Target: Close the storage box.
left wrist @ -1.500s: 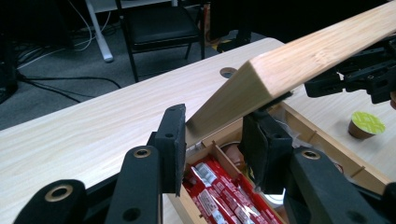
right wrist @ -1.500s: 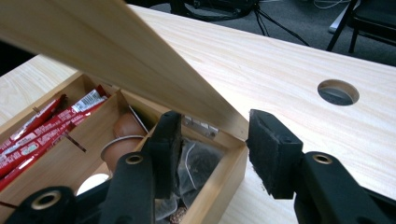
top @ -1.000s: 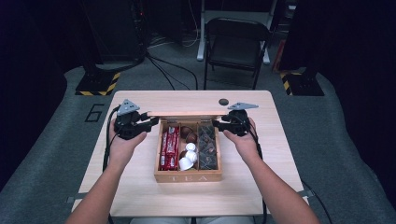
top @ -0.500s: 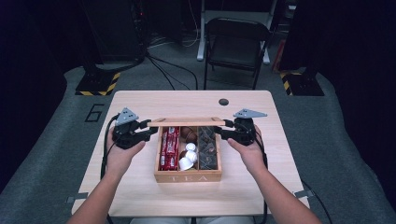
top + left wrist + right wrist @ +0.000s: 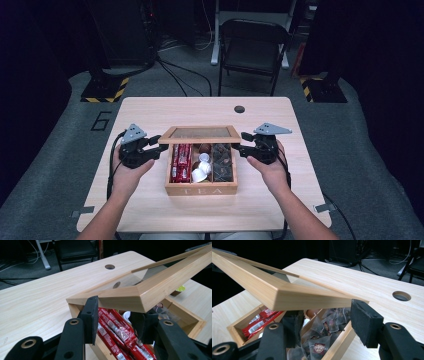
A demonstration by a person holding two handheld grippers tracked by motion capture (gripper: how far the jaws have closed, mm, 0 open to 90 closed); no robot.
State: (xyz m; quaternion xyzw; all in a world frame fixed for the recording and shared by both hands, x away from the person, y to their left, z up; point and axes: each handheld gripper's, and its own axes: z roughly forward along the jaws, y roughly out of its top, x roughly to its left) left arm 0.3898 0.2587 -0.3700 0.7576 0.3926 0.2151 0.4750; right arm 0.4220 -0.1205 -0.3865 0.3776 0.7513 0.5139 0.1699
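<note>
A wooden tea box (image 5: 201,190) stands mid-table with its glass-paned lid (image 5: 200,133) tilted partway down over it. Inside lie red packets (image 5: 181,162), white capsules (image 5: 201,167) and dark tea bags (image 5: 222,162). My left gripper (image 5: 159,146) is at the lid's left front corner, jaws open; in the left gripper view the lid (image 5: 160,287) rests over the left gripper (image 5: 116,320). My right gripper (image 5: 241,141) is at the lid's right corner, also open. In the right gripper view the lid (image 5: 262,287) hangs just above the spread jaws of the right gripper (image 5: 328,321).
The light wooden table (image 5: 150,112) has a round cable hole (image 5: 239,108) behind the box. A black folding chair (image 5: 252,47) stands beyond the far edge. Bare tabletop lies on both sides of the box and in front of it.
The lid has swung from nearly upright to tilted forward over the box. Both grippers have come toward the person and lower with it.
</note>
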